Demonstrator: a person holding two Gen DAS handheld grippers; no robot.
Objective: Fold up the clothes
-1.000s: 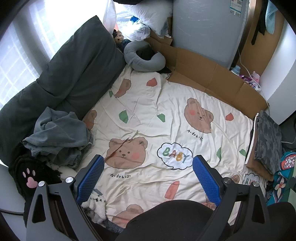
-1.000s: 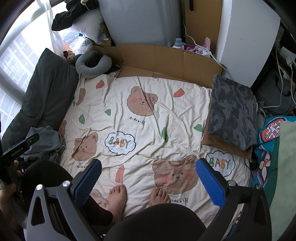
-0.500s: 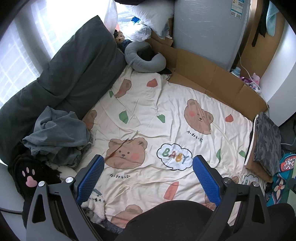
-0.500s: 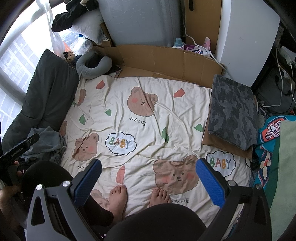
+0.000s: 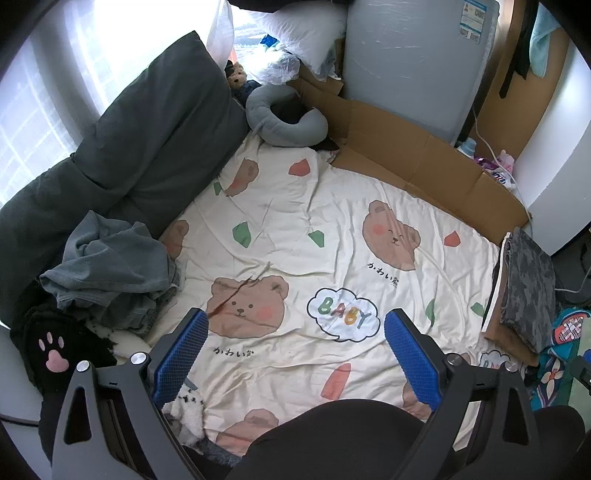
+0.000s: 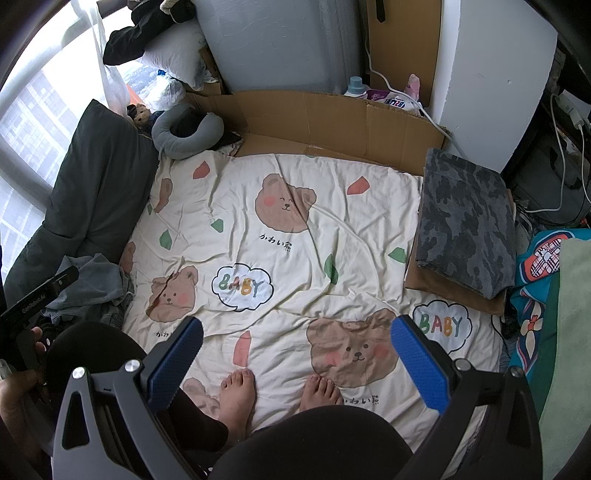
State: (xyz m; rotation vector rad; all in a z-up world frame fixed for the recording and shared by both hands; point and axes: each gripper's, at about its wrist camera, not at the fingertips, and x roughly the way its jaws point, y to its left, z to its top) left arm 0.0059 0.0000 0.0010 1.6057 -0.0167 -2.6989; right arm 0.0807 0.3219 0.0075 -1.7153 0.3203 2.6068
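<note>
Left wrist view: both the left gripper (image 5: pixel 295 328) and right gripper (image 6: pixel 295 338) gape empty above the bedsheet (image 5: pixel 332 236).

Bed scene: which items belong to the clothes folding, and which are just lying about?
Job:
crumpled grey-blue clothes pile
folded grey camouflage garment
open left gripper
open right gripper

Lying about:
grey U-shaped neck pillow
small teddy bear
brown cardboard sheet

— What sort of place is this?
— A lived-in bedroom at home: a cream bear-print bedsheet (image 6: pixel 295 229) covers the mattress, bare feet (image 6: pixel 236 391) stand on it.
— Anything else?
— A grey U-shaped neck pillow (image 5: pixel 284 118), a white pillow (image 5: pixel 306 26) and a small teddy bear (image 5: pixel 238 75) by the bright window (image 5: pixel 74 74).
</note>
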